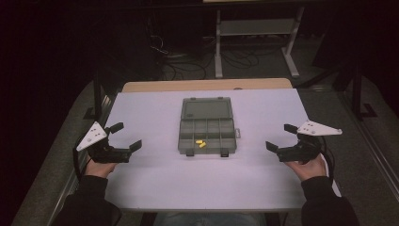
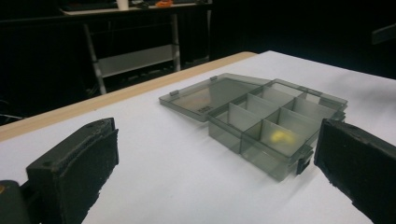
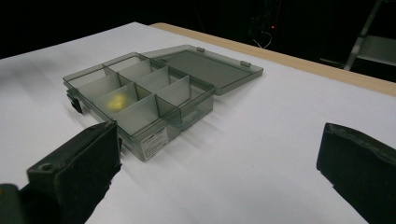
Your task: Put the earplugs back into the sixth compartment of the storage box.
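Note:
A smoky grey plastic compartment box (image 1: 206, 133) lies open at the middle of the white table (image 1: 155, 179), its lid (image 1: 206, 108) folded flat toward the far side. Two small yellow pieces (image 1: 201, 143) rest in a front compartment; they show as a yellow blur in the left gripper view (image 2: 279, 136) and the right gripper view (image 3: 116, 101). My left gripper (image 1: 125, 135) hovers open well left of the box (image 2: 275, 126), holding nothing. My right gripper (image 1: 281, 137) hovers open at the right of the box (image 3: 140, 100), also holding nothing.
A wooden strip (image 1: 207, 85) runs along the table's far edge. Beyond it stand a metal shelf frame (image 1: 256, 33) and loose cables (image 1: 188, 66) on the dark floor. Bare tabletop surrounds the box on all sides.

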Action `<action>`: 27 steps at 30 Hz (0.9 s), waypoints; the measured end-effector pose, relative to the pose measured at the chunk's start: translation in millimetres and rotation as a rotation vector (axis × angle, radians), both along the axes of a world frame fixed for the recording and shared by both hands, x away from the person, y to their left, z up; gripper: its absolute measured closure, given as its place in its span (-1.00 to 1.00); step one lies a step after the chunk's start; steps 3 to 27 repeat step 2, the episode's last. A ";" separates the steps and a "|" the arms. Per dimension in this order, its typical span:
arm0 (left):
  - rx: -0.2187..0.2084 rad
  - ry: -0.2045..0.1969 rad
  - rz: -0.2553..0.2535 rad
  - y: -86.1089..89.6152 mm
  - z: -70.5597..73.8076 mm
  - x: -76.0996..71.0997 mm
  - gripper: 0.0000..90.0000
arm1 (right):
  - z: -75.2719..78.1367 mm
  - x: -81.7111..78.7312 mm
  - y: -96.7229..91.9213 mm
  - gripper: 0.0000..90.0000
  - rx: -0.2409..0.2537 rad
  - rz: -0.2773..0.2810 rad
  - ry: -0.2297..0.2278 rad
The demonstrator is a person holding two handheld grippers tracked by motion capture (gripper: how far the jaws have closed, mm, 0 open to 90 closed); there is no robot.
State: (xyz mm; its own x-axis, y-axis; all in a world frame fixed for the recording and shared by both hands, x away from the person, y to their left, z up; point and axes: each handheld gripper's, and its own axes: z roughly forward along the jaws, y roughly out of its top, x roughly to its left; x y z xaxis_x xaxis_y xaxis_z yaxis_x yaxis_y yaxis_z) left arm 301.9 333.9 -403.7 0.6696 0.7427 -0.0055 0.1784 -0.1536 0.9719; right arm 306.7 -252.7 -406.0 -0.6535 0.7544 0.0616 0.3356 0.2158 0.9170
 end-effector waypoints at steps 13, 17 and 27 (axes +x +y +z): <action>-0.004 0.000 0.002 1.0 -0.6 -0.3 -1.00 | -0.5 -0.7 -0.5 -1.00 0.004 -0.001 0.000; -0.004 0.000 0.002 1.0 -0.6 -0.3 -1.00 | -0.5 -0.7 -0.5 -1.00 0.004 -0.001 0.000; -0.004 0.000 0.002 1.0 -0.6 -0.3 -1.00 | -0.5 -0.7 -0.5 -1.00 0.004 -0.001 0.000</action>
